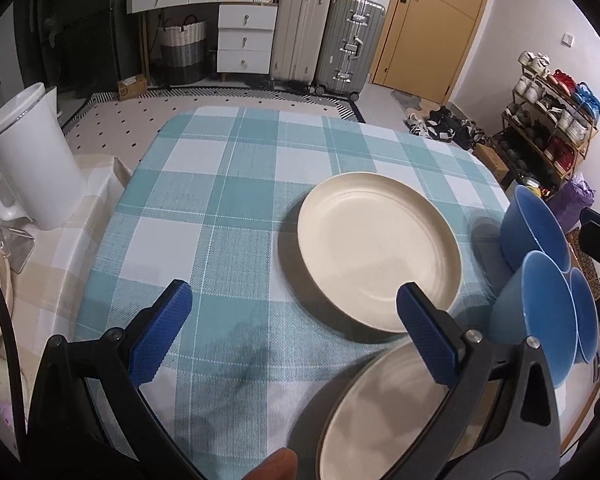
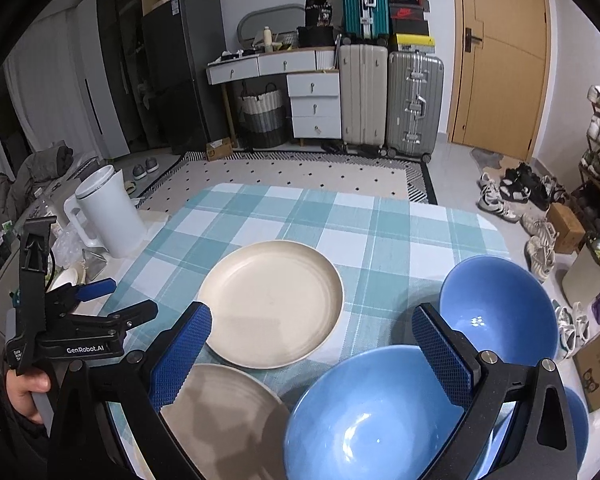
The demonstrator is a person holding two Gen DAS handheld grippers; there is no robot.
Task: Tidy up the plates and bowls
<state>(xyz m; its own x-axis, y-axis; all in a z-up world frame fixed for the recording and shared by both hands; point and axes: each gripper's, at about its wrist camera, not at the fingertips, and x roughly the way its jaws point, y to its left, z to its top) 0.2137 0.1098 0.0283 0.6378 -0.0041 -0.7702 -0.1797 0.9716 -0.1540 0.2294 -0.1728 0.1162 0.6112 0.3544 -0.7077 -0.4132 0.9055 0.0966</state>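
Right now both of my grippers hover over the checked tablecloth (image 1: 228,208) with nothing between their fingers. My left gripper (image 1: 292,332) sits at the bottom of the left wrist view, its blue pads spread wide; its right pad (image 1: 428,336) overlaps the near rim of one cream plate (image 1: 380,252) as the camera sees it, but whether it touches the plate I cannot tell. That plate lies flat at centre right of the frame. A second cream plate (image 1: 384,412) shows at lower right, partly behind the same finger, just beside the first.

Along the right edge of that view the blue bowls crowd together: a far blue bowl (image 1: 536,228), a near blue bowl (image 1: 540,320), and a sliver of a third blue bowl (image 1: 586,316) behind it. A white jug (image 1: 32,160) stands at the left edge, off the cloth.

From the right wrist view, my right gripper (image 2: 312,348) is likewise spread wide, at the bottom centre. Between its fingers I see the flat cream plate (image 2: 272,304) in the middle of the frame; the second plate (image 2: 224,416) sits lower left in shadow. The near blue bowl (image 2: 376,420) fills the lower centre under my right pad, and the far blue bowl (image 2: 500,312) sits behind it at right. My left gripper (image 2: 112,300) appears at the left edge, held in my left hand (image 2: 26,396).
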